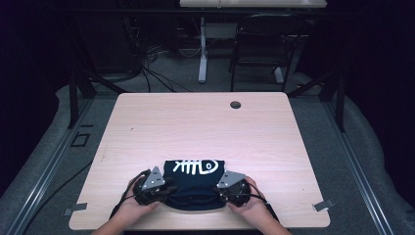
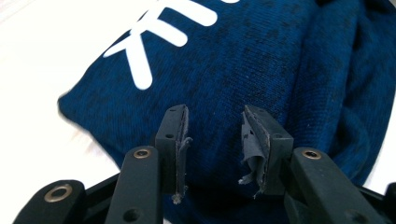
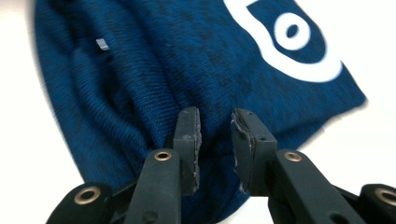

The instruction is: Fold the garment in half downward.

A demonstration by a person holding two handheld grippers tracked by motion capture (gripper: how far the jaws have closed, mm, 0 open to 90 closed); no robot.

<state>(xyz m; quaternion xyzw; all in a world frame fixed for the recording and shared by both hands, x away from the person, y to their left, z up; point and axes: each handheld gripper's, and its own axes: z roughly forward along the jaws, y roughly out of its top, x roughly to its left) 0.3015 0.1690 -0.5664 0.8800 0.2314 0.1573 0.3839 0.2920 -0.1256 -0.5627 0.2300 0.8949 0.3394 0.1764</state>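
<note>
Folded blue garment (image 1: 194,183) at near table (image 1: 200,122) edge; its front fold hidden between hands. Left gripper (image 2: 214,140) and right gripper (image 3: 215,135) both parted, empty, over cloth. Far tabletop open.

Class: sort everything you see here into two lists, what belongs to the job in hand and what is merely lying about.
In the job:
folded dark blue knit garment with white fish-skeleton print
left gripper, open
right gripper, open

Lying about:
light wooden table
black chair
floor cables

Fish-bone print (image 2: 154,37) — cut off by the top edge.
</note>
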